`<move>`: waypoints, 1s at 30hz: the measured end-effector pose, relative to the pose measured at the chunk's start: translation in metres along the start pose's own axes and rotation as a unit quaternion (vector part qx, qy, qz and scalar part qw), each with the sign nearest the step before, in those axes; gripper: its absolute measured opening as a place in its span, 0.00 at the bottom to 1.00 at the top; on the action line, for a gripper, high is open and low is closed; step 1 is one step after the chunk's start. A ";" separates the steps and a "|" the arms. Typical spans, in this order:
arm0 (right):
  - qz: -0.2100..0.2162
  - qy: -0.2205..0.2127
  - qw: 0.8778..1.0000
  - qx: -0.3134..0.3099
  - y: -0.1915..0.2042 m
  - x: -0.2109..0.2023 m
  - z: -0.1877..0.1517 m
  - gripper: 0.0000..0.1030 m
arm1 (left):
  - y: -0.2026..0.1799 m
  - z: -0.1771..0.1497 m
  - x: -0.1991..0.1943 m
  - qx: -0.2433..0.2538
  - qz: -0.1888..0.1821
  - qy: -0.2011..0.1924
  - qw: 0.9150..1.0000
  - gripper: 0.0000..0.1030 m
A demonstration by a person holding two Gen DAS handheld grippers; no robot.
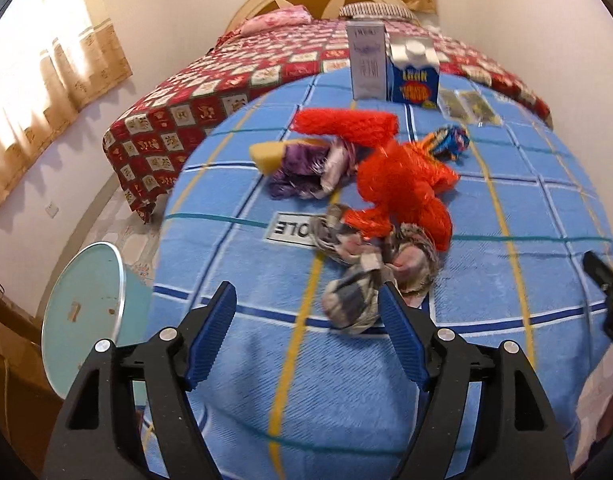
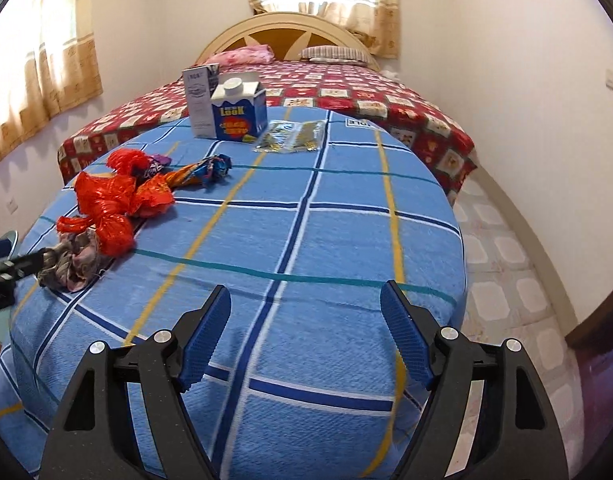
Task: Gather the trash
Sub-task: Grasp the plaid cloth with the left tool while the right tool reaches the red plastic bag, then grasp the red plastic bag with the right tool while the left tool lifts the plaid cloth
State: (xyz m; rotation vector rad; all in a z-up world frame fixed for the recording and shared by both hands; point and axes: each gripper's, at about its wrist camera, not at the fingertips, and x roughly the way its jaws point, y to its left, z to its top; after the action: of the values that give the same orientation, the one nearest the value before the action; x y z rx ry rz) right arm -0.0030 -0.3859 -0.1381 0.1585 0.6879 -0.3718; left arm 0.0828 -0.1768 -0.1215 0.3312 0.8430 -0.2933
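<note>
Crumpled trash lies on a table under a blue checked cloth (image 1: 506, 280). My left gripper (image 1: 308, 292) stands open, and a crumpled grey and pink wrapper (image 1: 358, 280) sits just ahead, beside its right fingertip, unpressed. Behind it lie red plastic wrappers (image 1: 398, 184), a purple wrapper (image 1: 302, 168) with a yellow piece, and a blue and orange wrapper (image 1: 450, 140). My right gripper (image 2: 305, 292) is open over bare cloth (image 2: 346, 232), well to the right of the red wrappers (image 2: 110, 204). A blue carton (image 2: 238, 114) and a grey box (image 2: 200, 96) stand upright at the far end.
A teal bin (image 1: 82, 312) stands on the floor left of the table. Flat clear sachets (image 2: 290, 136) lie near the carton. A bed with a red patterned cover (image 2: 386, 96) lies beyond the table. Tiled floor (image 2: 506, 280) runs along the right.
</note>
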 end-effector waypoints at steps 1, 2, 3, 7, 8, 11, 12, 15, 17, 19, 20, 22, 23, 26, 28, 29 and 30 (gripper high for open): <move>0.001 0.000 1.000 0.002 -0.001 0.000 0.000 0.74 | -0.001 -0.001 0.005 0.001 -0.002 0.006 1.000 0.60; 0.001 0.000 1.000 0.003 -0.002 0.000 -0.001 0.74 | -0.001 -0.002 0.009 0.000 -0.007 0.012 1.000 0.50; 0.003 -0.002 1.000 0.007 -0.004 0.000 -0.001 0.74 | -0.001 -0.002 0.013 0.002 -0.016 0.021 1.000 0.29; 0.014 -0.005 1.000 0.014 -0.001 -0.001 0.002 0.74 | 0.008 -0.004 0.009 0.003 -0.043 0.026 0.999 0.10; 0.016 -0.007 1.000 0.012 0.001 -0.002 0.003 0.74 | 0.012 -0.005 0.005 0.003 -0.045 0.023 0.999 0.10; 0.035 -0.008 0.999 -0.001 0.019 -0.002 0.009 0.74 | 0.028 -0.009 -0.010 0.001 -0.046 0.015 0.999 0.09; 0.042 -0.008 0.999 -0.008 0.027 -0.002 0.012 0.74 | 0.035 -0.012 -0.015 0.000 -0.042 0.012 0.999 0.09; 0.063 -0.003 0.998 -0.028 0.051 0.001 0.019 0.74 | 0.060 -0.019 -0.022 -0.011 -0.024 0.010 1.000 0.09; 0.081 0.001 0.995 -0.050 0.075 0.005 0.027 0.74 | 0.079 -0.023 -0.024 -0.020 -0.009 0.007 1.000 0.09; 0.091 0.001 0.994 -0.063 0.094 0.009 0.033 0.73 | 0.093 -0.024 -0.021 -0.027 -0.005 0.009 1.000 0.09; 0.098 0.004 0.993 -0.072 0.105 0.011 0.036 0.73 | 0.098 -0.025 -0.019 -0.030 -0.002 0.012 0.999 0.09; 0.112 0.012 0.990 -0.089 0.125 0.017 0.040 0.69 | 0.109 -0.026 -0.016 -0.038 0.004 0.016 0.999 0.09; 0.116 0.016 0.988 -0.097 0.133 0.019 0.042 0.69 | 0.113 -0.027 -0.015 -0.039 0.008 0.015 0.999 0.09; 0.120 0.038 0.985 -0.117 0.153 0.031 0.044 0.66 | 0.127 -0.028 -0.015 -0.048 0.017 0.014 0.999 0.09; 0.128 0.062 0.982 -0.123 0.161 0.043 0.044 0.54 | 0.138 -0.029 -0.014 -0.055 0.025 0.015 0.998 0.09; 0.130 0.072 0.981 -0.127 0.165 0.046 0.044 0.50 | 0.142 -0.030 -0.014 -0.057 0.028 0.015 0.998 0.09; 0.135 0.084 0.979 -0.131 0.168 0.050 0.044 0.37 | 0.150 -0.032 -0.014 -0.060 0.034 0.015 0.997 0.09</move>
State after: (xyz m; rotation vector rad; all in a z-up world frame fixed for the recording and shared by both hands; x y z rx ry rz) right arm 0.1235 -0.2563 -0.1335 0.0316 0.8638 -0.0057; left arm 0.1098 -0.0260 -0.1051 0.2515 0.8727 -0.1731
